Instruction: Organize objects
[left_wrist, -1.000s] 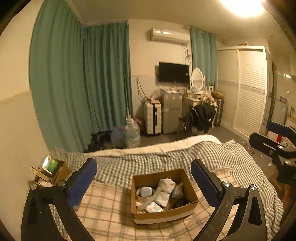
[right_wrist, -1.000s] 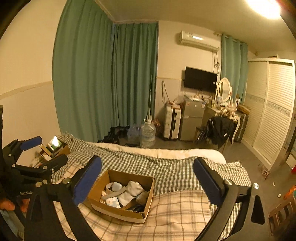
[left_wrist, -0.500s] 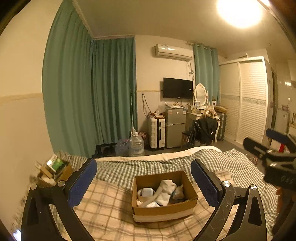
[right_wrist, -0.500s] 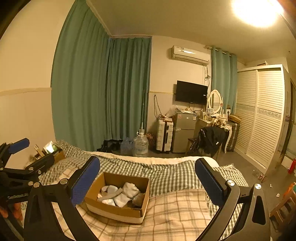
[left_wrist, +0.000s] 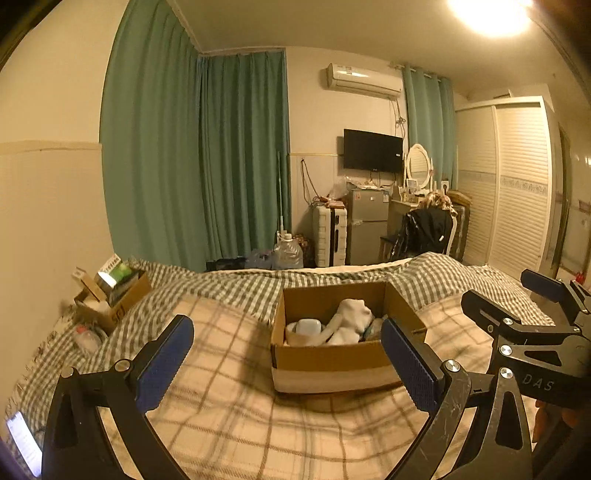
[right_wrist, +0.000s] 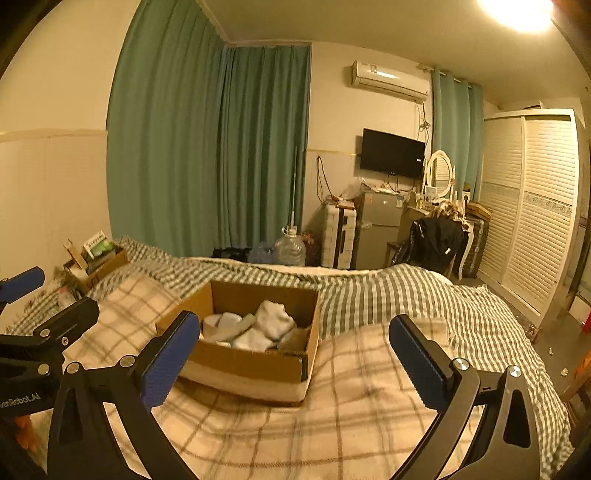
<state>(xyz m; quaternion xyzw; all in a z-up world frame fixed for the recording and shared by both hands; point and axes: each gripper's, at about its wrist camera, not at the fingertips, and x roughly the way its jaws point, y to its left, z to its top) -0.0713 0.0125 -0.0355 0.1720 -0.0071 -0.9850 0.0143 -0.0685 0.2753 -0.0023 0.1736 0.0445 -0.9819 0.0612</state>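
An open cardboard box sits on the checked bed cover; it also shows in the right wrist view. Inside lie white cloth pieces, a pale blue item and a tape roll, partly hidden. My left gripper is open and empty, held low just short of the box. My right gripper is open and empty, to the box's right and nearer me. The right gripper shows at the right edge of the left wrist view; the left gripper shows at the left edge of the right wrist view.
A second cardboard box with books and packets stands at the bed's far left by the wall. A lit phone lies at the near left. Beyond the bed are a water jug, suitcase, small fridge, chair and wardrobe.
Both grippers have dropped lower and come closer to the box, so it looks larger and more side-on. Both stay open and empty. Nothing on the bed has moved.
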